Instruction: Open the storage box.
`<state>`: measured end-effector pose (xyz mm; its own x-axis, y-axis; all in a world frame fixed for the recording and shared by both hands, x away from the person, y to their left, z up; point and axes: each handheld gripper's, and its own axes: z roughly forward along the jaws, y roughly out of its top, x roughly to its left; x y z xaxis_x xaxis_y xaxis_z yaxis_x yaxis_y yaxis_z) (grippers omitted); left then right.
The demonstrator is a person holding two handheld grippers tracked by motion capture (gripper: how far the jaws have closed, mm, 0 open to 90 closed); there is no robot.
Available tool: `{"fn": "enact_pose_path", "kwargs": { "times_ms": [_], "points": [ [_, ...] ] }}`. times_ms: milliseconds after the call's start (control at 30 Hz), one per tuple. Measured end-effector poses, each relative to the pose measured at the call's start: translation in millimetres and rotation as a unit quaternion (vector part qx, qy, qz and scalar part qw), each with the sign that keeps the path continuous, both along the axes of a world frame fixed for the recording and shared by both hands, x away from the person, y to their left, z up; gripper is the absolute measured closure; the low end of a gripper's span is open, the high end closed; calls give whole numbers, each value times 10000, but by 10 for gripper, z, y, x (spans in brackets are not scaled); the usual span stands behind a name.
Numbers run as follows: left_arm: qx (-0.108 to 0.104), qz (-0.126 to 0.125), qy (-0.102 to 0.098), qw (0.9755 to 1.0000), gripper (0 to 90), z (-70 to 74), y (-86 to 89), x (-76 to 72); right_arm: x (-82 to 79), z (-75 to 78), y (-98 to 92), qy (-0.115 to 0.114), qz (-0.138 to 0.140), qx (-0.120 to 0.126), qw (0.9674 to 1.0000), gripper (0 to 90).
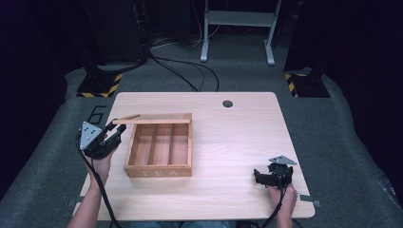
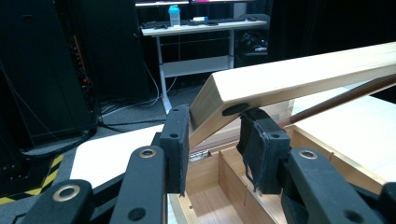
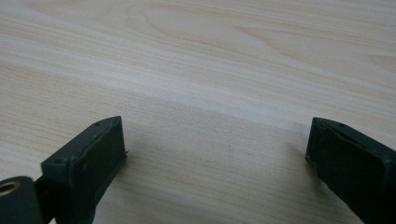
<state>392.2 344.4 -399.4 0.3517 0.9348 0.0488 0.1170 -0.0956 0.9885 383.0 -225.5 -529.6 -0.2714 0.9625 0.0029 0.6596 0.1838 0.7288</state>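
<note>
Grip status, left to right: your left gripper (image 2: 212,140) clamps the corner of the raised lid (image 2: 299,77) of the wooden tea box (image 1: 159,152), which sits on the left half of the table (image 1: 237,142). Box compartments lie exposed beneath the tilted lid. Your right gripper (image 3: 217,154) rests on bare tabletop near the front right corner, jaws spread wide, holding nothing, well apart from the box.

Each bare-armed hand carries a black two-fingered gripper. The left gripper (image 1: 119,129) and right gripper (image 1: 256,176) are each topped by a grey three-cornered plate with small dark holes and trail a black cable. Brass-ringed pivots and worn black pads (image 2: 176,144) mark the flat fingers.
</note>
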Motion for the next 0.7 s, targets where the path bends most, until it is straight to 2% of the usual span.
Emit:
{"fn": "enact_pose_path", "kwargs": {
  "times_ms": [700],
  "points": [
    [72, -42, 33, 10000, 630, 22, 9, 10, 1, 0, -6, -6, 6, -29, 10000, 45]
  ]
}}
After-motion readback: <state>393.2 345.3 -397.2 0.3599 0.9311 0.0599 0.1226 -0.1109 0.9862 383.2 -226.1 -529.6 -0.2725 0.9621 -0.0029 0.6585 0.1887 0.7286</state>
